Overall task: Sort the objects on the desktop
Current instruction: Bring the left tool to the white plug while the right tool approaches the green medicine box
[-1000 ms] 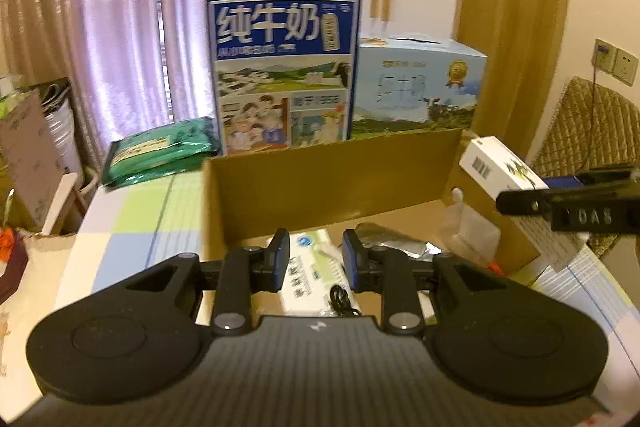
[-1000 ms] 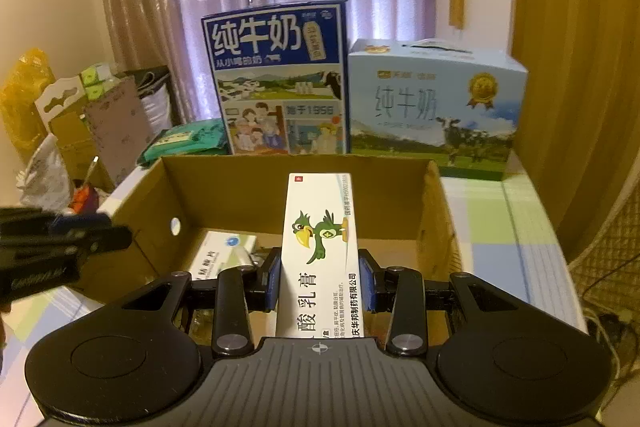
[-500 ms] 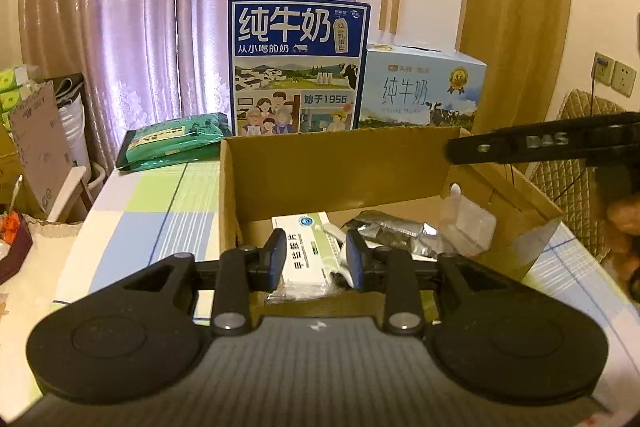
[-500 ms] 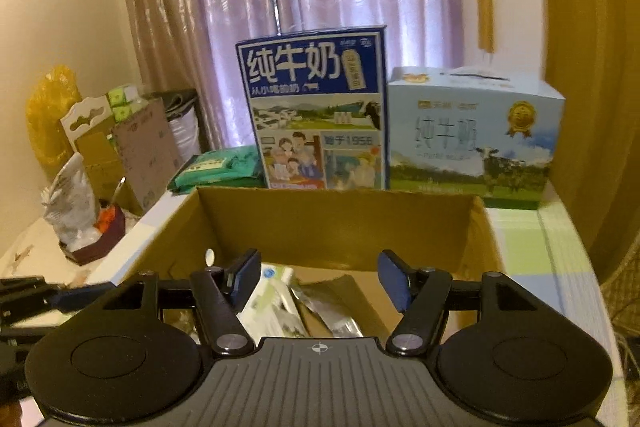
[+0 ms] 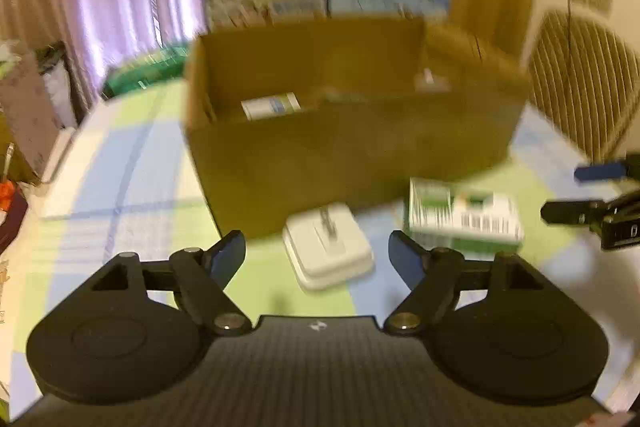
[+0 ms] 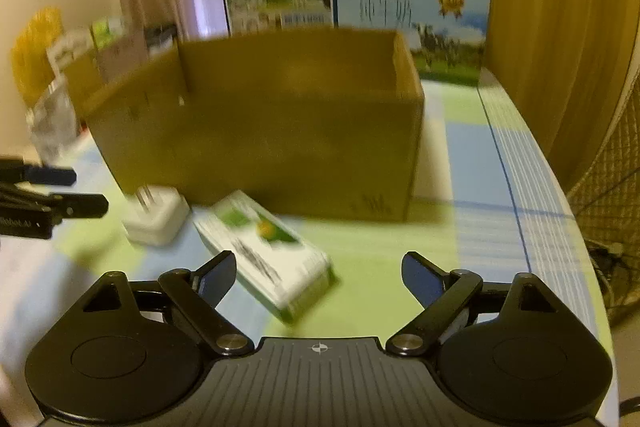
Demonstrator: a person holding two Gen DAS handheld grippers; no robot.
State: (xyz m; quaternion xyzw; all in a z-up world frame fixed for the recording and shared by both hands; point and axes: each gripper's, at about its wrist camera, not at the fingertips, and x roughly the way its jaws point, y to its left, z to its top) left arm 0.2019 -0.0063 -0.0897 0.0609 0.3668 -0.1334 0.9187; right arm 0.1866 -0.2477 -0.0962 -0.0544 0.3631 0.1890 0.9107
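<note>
two items left: white plug-in charger block (image 5: pixel 328 247) and green-and-white cardboard packet (image 6: pixel 266 251), lying on checked tablecloth (image 6: pixel 472 163) just before brown cardboard box (image 6: pixel 280 123)
left gripper (image 5: pixel 318 253): jaws spread, empty, charger between
right gripper (image 6: pixel 318 273): jaws spread, empty, beside packet
advice: straddle squarely, then close

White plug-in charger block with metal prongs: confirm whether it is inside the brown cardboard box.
No: the white plug-in charger block lies on the checked tablecloth in front of the brown cardboard box.
</note>
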